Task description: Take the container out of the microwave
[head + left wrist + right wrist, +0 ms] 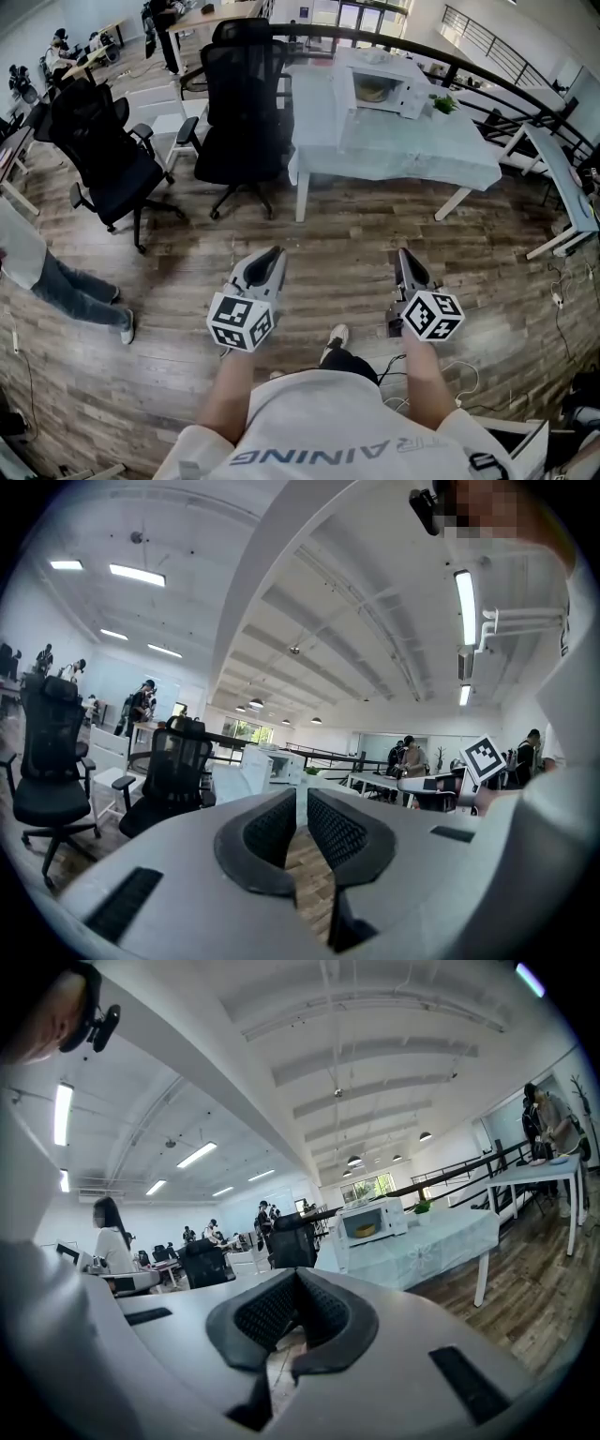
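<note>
A white microwave point(380, 86) stands on the far table point(403, 155) with its door swung open to the left. Inside it lies a yellowish container point(372, 92), also visible in the right gripper view as the container point(366, 1230) within the microwave point(375, 1220). Both grippers hover over the wood floor, well short of the table, and hold nothing. My left gripper point(272, 255) points toward the table, a narrow slit showing between its pads point(281, 822). The right gripper point(405, 255) has its jaws shut, tips touching point(298, 1277).
Two black office chairs point(239, 103) point(98, 150) stand left of the table, one right by its left end. A small green plant point(442, 101) sits beside the microwave. A person's legs point(66, 286) are at the left. Another white desk point(562, 178) stands at the right.
</note>
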The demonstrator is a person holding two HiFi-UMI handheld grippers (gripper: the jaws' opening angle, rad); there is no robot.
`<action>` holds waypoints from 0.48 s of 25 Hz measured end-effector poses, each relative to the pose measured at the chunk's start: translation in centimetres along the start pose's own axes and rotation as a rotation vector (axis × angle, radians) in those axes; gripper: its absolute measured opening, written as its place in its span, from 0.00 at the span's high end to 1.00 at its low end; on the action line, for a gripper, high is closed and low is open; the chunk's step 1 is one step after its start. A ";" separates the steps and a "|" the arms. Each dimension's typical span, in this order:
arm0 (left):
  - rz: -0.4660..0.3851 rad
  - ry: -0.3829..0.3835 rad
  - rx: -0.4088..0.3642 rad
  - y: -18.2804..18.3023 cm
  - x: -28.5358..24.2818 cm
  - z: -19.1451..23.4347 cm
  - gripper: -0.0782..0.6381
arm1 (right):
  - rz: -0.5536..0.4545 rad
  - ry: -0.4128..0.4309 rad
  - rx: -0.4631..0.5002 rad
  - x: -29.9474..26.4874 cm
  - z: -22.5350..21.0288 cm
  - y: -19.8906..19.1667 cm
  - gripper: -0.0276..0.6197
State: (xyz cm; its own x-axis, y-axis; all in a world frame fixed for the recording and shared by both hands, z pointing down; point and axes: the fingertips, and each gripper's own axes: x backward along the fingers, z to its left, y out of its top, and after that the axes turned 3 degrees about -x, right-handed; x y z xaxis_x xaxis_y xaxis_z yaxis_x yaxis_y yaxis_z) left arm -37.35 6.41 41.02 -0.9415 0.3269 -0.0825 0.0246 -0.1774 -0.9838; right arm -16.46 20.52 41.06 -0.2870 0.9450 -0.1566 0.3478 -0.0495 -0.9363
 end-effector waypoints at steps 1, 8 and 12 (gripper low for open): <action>0.004 0.002 0.000 0.1 -0.6 0.2 0.81 | 0.003 -0.001 -0.006 -0.6 -0.4 0.2 0.93; 0.031 -0.007 -0.010 0.8 -6.5 0.2 0.81 | 0.008 -0.004 -0.018 -4.1 -4.5 2.1 0.93; 0.040 -0.020 -0.023 1.2 -10.8 -0.4 0.81 | 0.023 -0.009 -0.030 -6.4 -7.6 3.2 0.93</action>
State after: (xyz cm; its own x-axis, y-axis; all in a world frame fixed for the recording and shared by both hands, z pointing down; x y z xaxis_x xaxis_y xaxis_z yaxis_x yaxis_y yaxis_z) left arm -27.04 3.09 40.64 -0.9461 0.3011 -0.1192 0.0702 -0.1689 -0.9831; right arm -6.71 16.77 41.51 -0.2867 0.9408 -0.1807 0.3811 -0.0610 -0.9225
